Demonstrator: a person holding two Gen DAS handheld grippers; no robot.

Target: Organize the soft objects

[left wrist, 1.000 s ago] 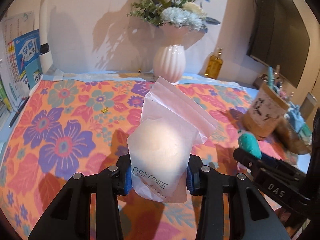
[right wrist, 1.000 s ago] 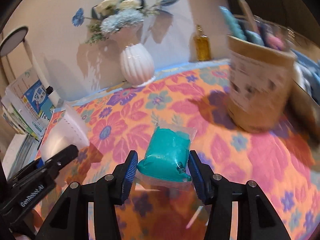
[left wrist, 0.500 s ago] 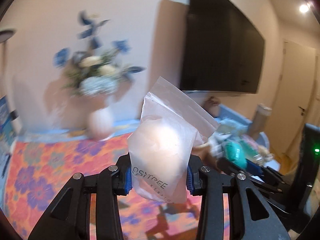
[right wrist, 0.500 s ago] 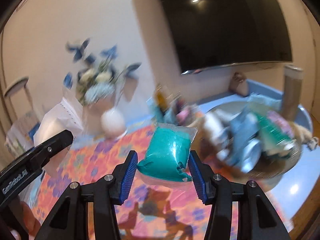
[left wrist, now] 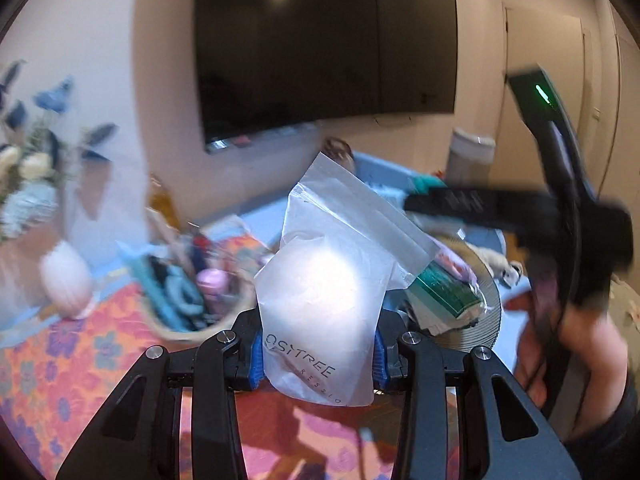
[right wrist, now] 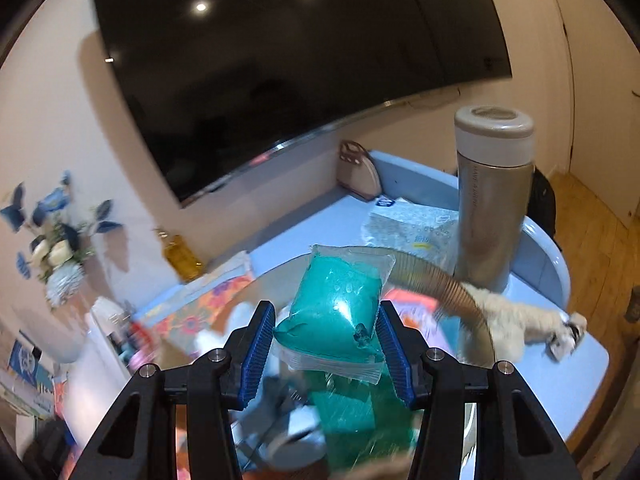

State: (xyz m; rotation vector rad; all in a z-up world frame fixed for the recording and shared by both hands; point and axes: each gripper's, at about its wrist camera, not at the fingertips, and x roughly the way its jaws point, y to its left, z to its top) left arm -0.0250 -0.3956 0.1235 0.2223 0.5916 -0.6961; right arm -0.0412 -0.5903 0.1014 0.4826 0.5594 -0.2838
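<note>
1. Behind everything hangs a dark wall-mounted television (left wrist: 324, 48), above a table with a floral cloth (left wrist: 52, 360) on its left part and a pale blue top (right wrist: 560, 380) on its right.
2. At far left a white vase (left wrist: 66, 284) of blue and white flowers shows blurred, with a woven basket (left wrist: 188, 328) of small items just beside it.
3. The left gripper (left wrist: 318, 360) has its blue pads pressed against both sides of a frosted white zip pouch (left wrist: 320, 312), held upright above the cloth.
4. The right gripper (right wrist: 326, 344) is clamped on a teal packet (right wrist: 334, 304) in clear wrap, raised over a round tray's rim (right wrist: 436, 276) and the blurred soft items below.
5. Further right a steel flask (right wrist: 494, 196) stands upright, a fluffy white toy (right wrist: 520, 320) lying near it.
</note>
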